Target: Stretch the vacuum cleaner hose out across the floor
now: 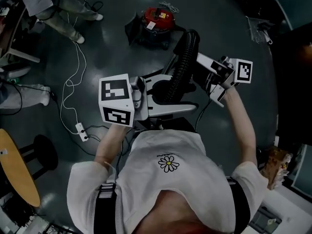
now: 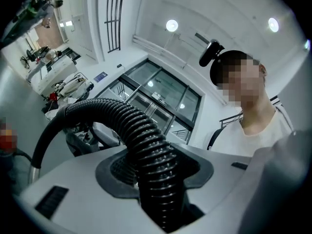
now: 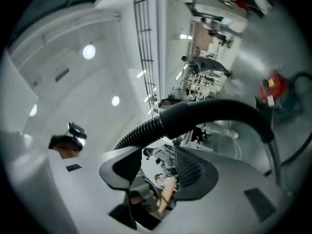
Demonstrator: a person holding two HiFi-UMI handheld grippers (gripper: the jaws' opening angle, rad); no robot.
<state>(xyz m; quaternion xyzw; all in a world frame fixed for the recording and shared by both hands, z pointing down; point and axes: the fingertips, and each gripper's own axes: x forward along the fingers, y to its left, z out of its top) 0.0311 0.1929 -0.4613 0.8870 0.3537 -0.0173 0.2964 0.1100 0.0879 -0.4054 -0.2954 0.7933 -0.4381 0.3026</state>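
Note:
The black ribbed hose point(image 1: 187, 48) arches up from the red vacuum cleaner point(image 1: 158, 21) on the dark floor and drops between the jaws of my left gripper point(image 1: 173, 94). In the left gripper view the hose point(image 2: 141, 130) runs straight through the left gripper point(image 2: 156, 160), with both pads pressed against it. My right gripper point(image 1: 204, 72) hovers just to the right of the hose's arch. In the right gripper view, the right gripper point(image 3: 156, 174) has a gap between its pads with nothing in it. The hose point(image 3: 214, 113) crosses beyond its tips towards the vacuum cleaner point(image 3: 273, 89).
A white cable and power strip point(image 1: 80, 130) trail over the floor at left. A person's legs point(image 1: 63, 13) stand at the upper left. A black stool point(image 1: 44, 150) and a round wooden table point(image 1: 17, 172) sit at lower left. Clutter lies at upper right.

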